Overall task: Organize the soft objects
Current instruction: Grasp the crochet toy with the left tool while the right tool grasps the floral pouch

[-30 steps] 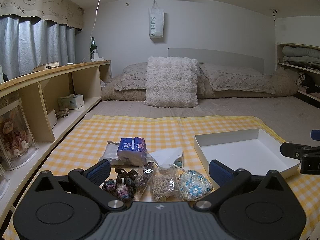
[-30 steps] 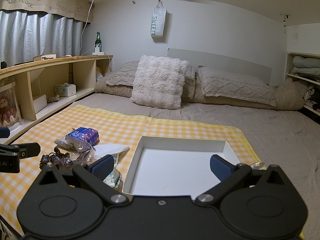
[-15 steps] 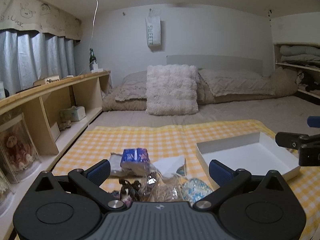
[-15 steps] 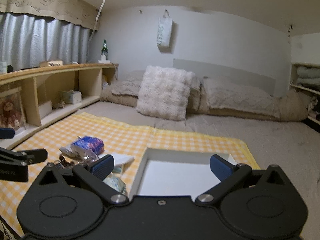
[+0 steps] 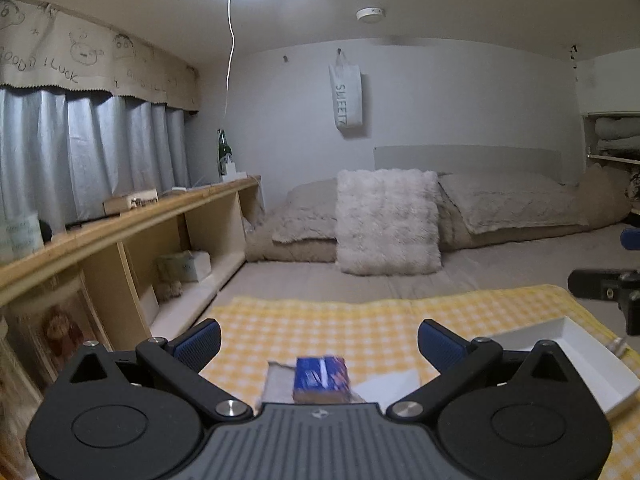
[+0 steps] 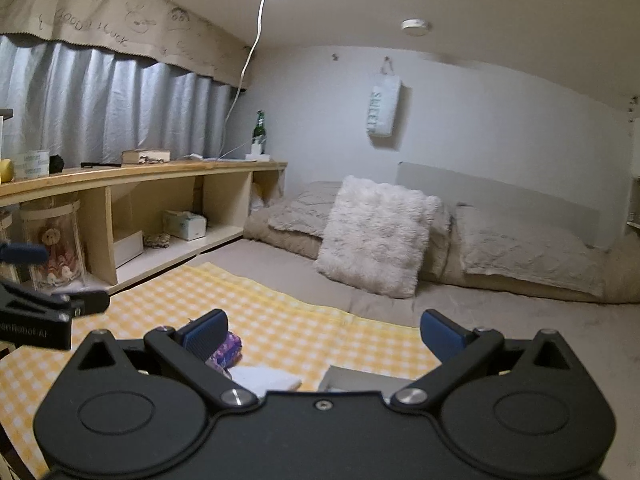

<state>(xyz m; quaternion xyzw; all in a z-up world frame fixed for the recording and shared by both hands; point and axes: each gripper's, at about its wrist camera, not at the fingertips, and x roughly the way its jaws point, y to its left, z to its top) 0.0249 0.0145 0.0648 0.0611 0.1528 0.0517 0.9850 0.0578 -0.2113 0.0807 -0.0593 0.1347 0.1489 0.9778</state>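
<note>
A blue tissue pack lies on the yellow checked cloth, just beyond my left gripper, which is open and empty above it. A white paper piece lies beside the pack. The white tray sits at the right. In the right wrist view the pack shows by the left finger of my right gripper, which is open and empty; the white paper and the tray's edge sit below it. The other soft items are hidden under the gripper bodies.
A wooden shelf unit runs along the left with a tissue box and a boxed teddy bear. A fluffy pillow and bedding lie at the far end of the mattress.
Both grippers have tilted upward and risen. The ceiling light has come into view, and the small bags and the tray have slid down out of sight. Both jaws stayed open.
</note>
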